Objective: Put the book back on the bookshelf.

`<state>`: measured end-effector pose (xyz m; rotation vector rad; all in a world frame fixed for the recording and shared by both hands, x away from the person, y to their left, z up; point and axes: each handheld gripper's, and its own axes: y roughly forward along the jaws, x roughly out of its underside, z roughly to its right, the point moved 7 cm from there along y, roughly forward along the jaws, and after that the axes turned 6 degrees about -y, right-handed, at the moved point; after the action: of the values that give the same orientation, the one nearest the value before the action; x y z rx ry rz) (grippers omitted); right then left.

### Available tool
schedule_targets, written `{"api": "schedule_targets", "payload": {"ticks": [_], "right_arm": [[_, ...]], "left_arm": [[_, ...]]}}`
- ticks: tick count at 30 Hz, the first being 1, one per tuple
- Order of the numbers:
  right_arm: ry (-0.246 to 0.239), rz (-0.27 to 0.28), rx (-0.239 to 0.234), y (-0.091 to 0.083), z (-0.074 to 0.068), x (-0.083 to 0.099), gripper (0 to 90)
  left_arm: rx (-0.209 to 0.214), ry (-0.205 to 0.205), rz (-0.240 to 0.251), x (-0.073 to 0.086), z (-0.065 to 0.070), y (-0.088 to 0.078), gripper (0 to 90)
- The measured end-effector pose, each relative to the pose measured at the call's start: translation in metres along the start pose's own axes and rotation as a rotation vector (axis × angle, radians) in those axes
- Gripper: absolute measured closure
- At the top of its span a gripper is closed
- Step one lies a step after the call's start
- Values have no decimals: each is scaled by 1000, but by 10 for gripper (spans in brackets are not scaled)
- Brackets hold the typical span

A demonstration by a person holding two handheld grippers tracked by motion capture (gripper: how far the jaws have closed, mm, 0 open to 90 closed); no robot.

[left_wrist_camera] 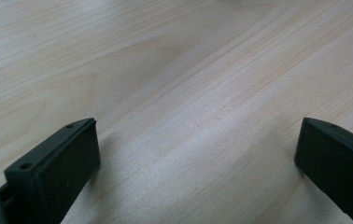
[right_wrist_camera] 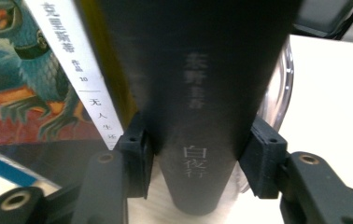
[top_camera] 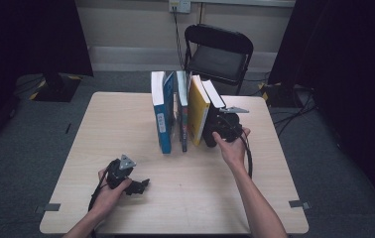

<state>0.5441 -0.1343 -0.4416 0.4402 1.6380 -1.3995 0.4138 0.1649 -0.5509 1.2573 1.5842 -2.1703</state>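
A person works at a wooden table (top_camera: 126, 124) where four books stand upright in a row. The right gripper (right_wrist_camera: 195, 163) clamps the spine of the black book (right_wrist_camera: 198, 84) – the rightmost one, leaning against the yellow book (top_camera: 198, 116). The left gripper (top_camera: 143, 184) rests on the table near the front edge, jaws wide apart and empty. To seat the black book well, keep the squeeze even, lower it squarely, and avoid nudging its neighbours over.
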Motion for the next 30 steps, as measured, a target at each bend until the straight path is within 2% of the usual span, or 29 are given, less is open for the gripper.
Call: {"api": "schedule_targets", "payload": {"ticks": [3,10,17,30], "right_arm": [[31,17,35,2,-5,-6,535],[14,26,55,6,-12,-7,528],[16,34,44,6,-18,-4,507],[-11,40,-11,8,-14,-2,485]], "left_arm": [[2,-1,2,0,0,0,0],[2,-1,2,0,0,0,0],[3,-1,2,0,0,0,0],[1,-1,0,0,0,0,0]]}}
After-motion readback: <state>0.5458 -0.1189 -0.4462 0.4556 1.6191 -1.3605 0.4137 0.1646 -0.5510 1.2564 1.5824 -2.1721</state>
